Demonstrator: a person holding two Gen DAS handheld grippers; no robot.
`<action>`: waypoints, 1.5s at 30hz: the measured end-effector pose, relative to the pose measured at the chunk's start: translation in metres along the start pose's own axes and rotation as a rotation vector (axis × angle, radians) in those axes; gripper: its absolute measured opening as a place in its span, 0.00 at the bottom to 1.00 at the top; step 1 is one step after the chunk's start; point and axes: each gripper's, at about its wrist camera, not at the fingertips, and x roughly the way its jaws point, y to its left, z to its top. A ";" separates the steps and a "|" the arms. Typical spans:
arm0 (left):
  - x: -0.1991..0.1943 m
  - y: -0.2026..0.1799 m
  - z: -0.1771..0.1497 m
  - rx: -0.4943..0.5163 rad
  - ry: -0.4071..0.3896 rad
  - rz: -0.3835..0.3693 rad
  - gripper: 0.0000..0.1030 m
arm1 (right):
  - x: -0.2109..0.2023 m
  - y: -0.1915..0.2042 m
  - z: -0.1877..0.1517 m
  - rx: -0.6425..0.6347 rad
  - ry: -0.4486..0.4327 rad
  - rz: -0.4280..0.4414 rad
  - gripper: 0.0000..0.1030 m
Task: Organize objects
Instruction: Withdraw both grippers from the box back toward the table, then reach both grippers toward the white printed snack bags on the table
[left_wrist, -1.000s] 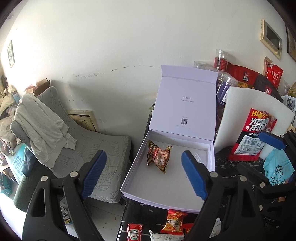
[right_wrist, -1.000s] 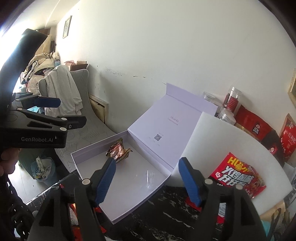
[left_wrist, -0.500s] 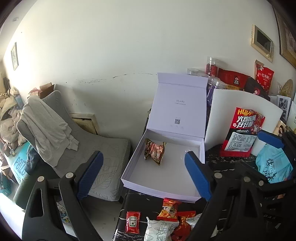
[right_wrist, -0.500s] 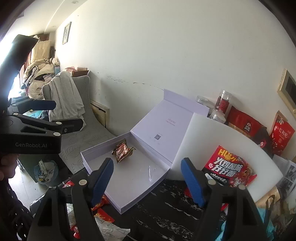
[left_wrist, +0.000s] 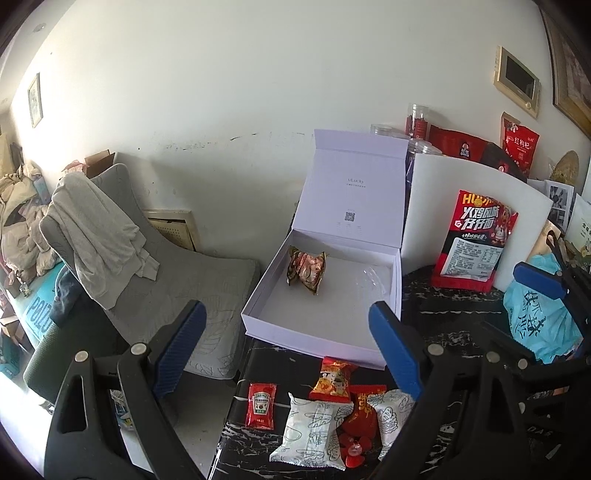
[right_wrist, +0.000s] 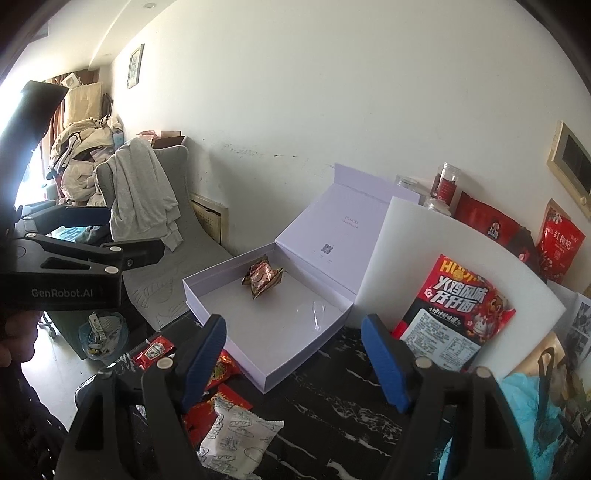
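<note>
One snack packet (left_wrist: 306, 268) lay in the box (left_wrist: 395, 291); several packets (left_wrist: 309, 424) waited on the surface (right_wrist: 343, 398). Both the left gripper (left_wrist: 286, 347) and the right gripper (right_wrist: 291, 363) hung released, empty.

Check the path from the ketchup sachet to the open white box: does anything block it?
Nothing visible does. The ketchup sachet lies on the table in front of the white box, whose lid stands open; only its low front wall must be cleared.
</note>
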 end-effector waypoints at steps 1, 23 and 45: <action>-0.001 0.000 -0.003 -0.002 0.003 0.001 0.87 | -0.002 0.002 -0.003 0.001 0.000 0.004 0.74; -0.009 -0.011 -0.069 -0.019 0.075 -0.018 0.87 | -0.018 0.021 -0.063 0.023 0.059 0.049 0.75; 0.042 -0.008 -0.132 -0.037 0.240 -0.033 0.87 | 0.027 0.038 -0.123 0.073 0.217 0.138 0.75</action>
